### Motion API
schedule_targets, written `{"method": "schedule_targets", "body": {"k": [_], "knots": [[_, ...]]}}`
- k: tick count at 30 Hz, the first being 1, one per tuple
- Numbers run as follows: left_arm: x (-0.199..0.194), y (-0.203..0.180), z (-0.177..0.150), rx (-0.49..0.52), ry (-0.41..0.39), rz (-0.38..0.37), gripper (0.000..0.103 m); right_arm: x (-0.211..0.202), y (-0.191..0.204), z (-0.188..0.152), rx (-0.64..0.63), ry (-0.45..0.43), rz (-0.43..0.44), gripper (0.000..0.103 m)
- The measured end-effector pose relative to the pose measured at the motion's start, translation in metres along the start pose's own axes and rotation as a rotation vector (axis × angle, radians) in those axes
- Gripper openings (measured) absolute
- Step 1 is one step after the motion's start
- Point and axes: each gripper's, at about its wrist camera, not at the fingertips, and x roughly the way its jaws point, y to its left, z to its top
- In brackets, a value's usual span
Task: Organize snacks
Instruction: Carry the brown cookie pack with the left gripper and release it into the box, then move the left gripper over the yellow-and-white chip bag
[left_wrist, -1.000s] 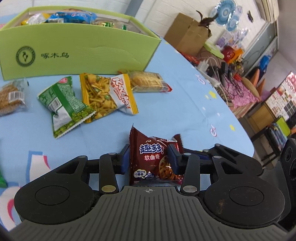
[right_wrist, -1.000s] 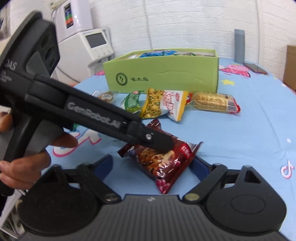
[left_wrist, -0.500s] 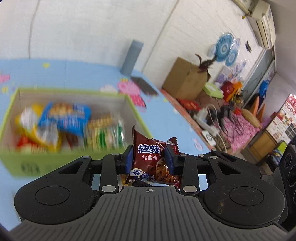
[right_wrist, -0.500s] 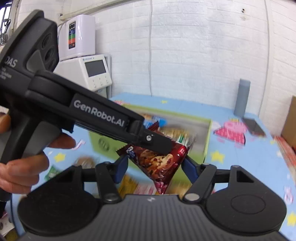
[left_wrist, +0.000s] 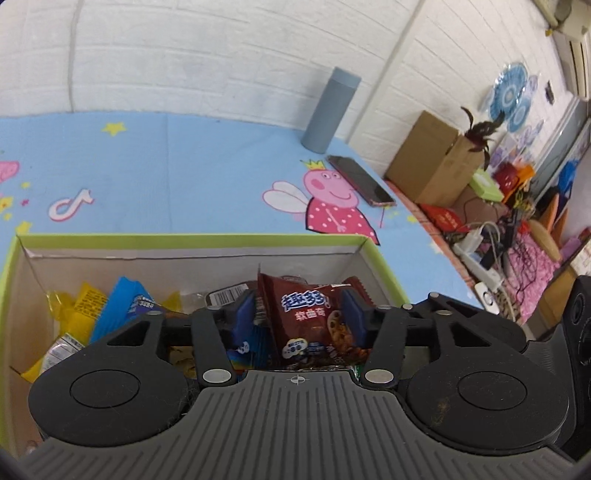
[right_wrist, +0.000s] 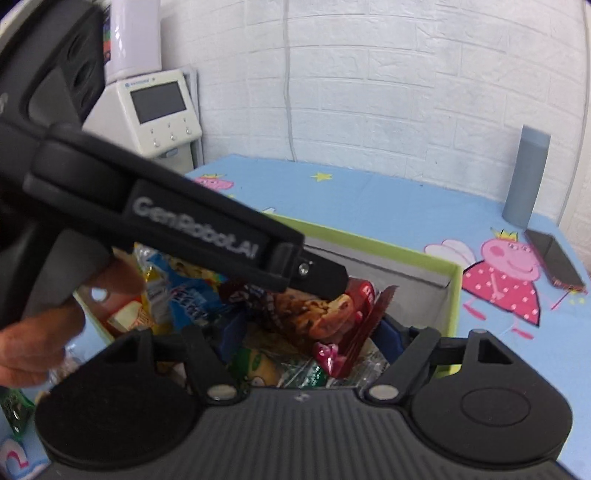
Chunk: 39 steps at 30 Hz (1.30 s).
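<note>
The left gripper (left_wrist: 297, 319), which a second ago clamped the brown cookie packet (left_wrist: 314, 321) low over the tablecloth, now holds it pinched between its blue pads above the open green box (left_wrist: 192, 242), over the packets already inside. From here the drop looks imminent. The right gripper (right_wrist: 306, 332) hangs just behind with jaws apart, holding nothing.

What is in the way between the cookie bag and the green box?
Nothing visible. The left tool holds the cookie bag right over the open green box. Below it lie only other snacks, and the box has no lid.
</note>
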Motion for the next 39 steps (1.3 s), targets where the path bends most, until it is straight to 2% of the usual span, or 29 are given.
{"method": "schedule_targets", "body": {"k": [3,7,9,11,15,18,21,22,23,25,27,30,39], "knots": [[-0.017,-0.002,0.002,-0.009,-0.031,-0.018,0.043,-0.017,0.000,0.002,-0.005,-0.037,-0.009,0.092],[-0.062,-0.018,-0.008,0.035,-0.104,-0.038,0.053,-0.080,0.015,-0.006,-0.028,-0.155,-0.066,0.093],[-0.082,-0.025,-0.022,0.059,-0.121,-0.038,0.055,-0.105,0.025,-0.022,-0.028,-0.175,-0.046,0.093],[-0.097,-0.029,-0.044,0.071,-0.122,-0.039,0.055,-0.118,0.036,-0.043,-0.014,-0.159,-0.022,0.093],[-0.108,-0.029,-0.089,0.065,-0.063,-0.013,0.054,-0.107,0.055,-0.085,-0.012,-0.031,0.062,0.093],[-0.104,-0.024,-0.114,0.052,-0.012,-0.009,0.052,-0.088,0.065,-0.094,-0.057,0.005,0.046,0.093],[-0.089,-0.020,-0.124,0.025,0.057,-0.040,0.045,-0.069,0.071,-0.088,-0.125,0.015,0.078,0.093],[-0.083,-0.019,-0.124,0.015,0.083,-0.055,0.039,-0.062,0.073,-0.088,-0.142,0.038,0.098,0.093],[-0.076,-0.019,-0.125,0.005,0.108,-0.063,0.024,-0.057,0.074,-0.088,-0.140,0.052,0.124,0.093],[-0.066,-0.018,-0.130,-0.004,0.147,-0.062,0.017,-0.052,0.072,-0.089,-0.090,0.091,0.152,0.093],[-0.064,-0.021,-0.141,0.005,0.154,-0.059,0.017,-0.059,0.071,-0.098,-0.044,0.115,0.138,0.093],[-0.071,-0.028,-0.150,0.014,0.152,-0.099,0.019,-0.081,0.075,-0.118,0.021,0.118,0.133,0.093],[-0.098,-0.063,-0.197,0.073,0.133,-0.099,0.029,-0.132,0.109,-0.159,0.115,0.080,0.100,0.094]]}}
